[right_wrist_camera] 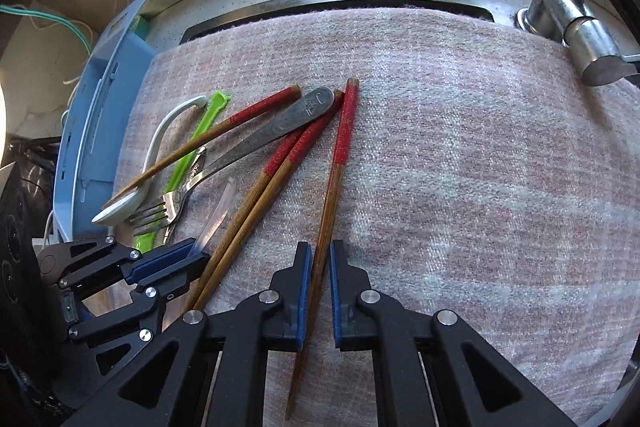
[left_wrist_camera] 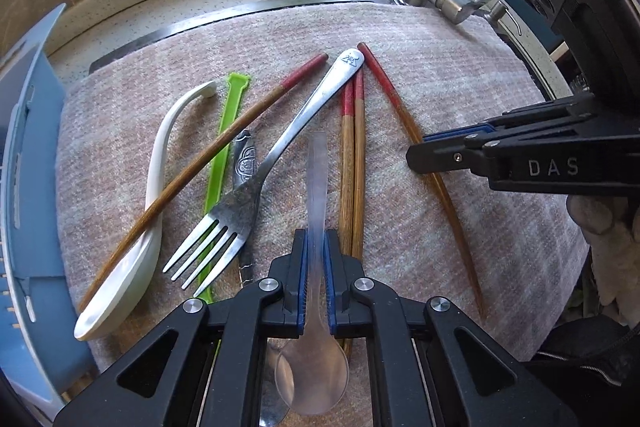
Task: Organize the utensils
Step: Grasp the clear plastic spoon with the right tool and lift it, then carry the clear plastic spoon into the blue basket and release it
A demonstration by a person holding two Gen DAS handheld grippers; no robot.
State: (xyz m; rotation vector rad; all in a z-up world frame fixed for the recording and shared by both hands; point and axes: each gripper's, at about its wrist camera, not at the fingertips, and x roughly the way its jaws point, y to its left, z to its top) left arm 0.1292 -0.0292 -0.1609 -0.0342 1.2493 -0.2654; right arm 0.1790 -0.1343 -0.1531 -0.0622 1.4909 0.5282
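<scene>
On my left wrist camera the only clear writing is "DAS", in pale letters on the right gripper (left_wrist_camera: pixel 416 157), which reaches in from the right side. The fork (left_wrist_camera: pixel 256 183) carries a small stamped emblem at its handle end that I cannot read. My left gripper (left_wrist_camera: pixel 316 247) is clamped on the neck of a clear plastic spoon (left_wrist_camera: pixel 318 195); its bowl sits between the gripper's arms at the bottom of the view. I count four chopsticks with red ends on the cloth (left_wrist_camera: pixel 460 75): one (left_wrist_camera: pixel 208 163) lying across a white soup spoon (left_wrist_camera: pixel 160 211) towards the cloth's left edge, a pair (left_wrist_camera: pixel 354 163) side by side at the middle, and one (left_wrist_camera: pixel 416 147) towards the right edge, running under the right gripper's tip. A green plastic strip (left_wrist_camera: pixel 226 131) and a dark embossed handle (left_wrist_camera: pixel 244 163) are partly hidden under the fork.

On my right wrist camera the right gripper (right_wrist_camera: pixel 319 267) has closed on the single chopstick (right_wrist_camera: pixel 336 163), whose shaft runs between the blue pads. The left gripper (right_wrist_camera: pixel 188 259) appears at the lower left, holding the clear spoon (right_wrist_camera: pixel 218 211). The same four chopsticks show here. The faucet (right_wrist_camera: pixel 568 15) is cut off at the top right.
</scene>
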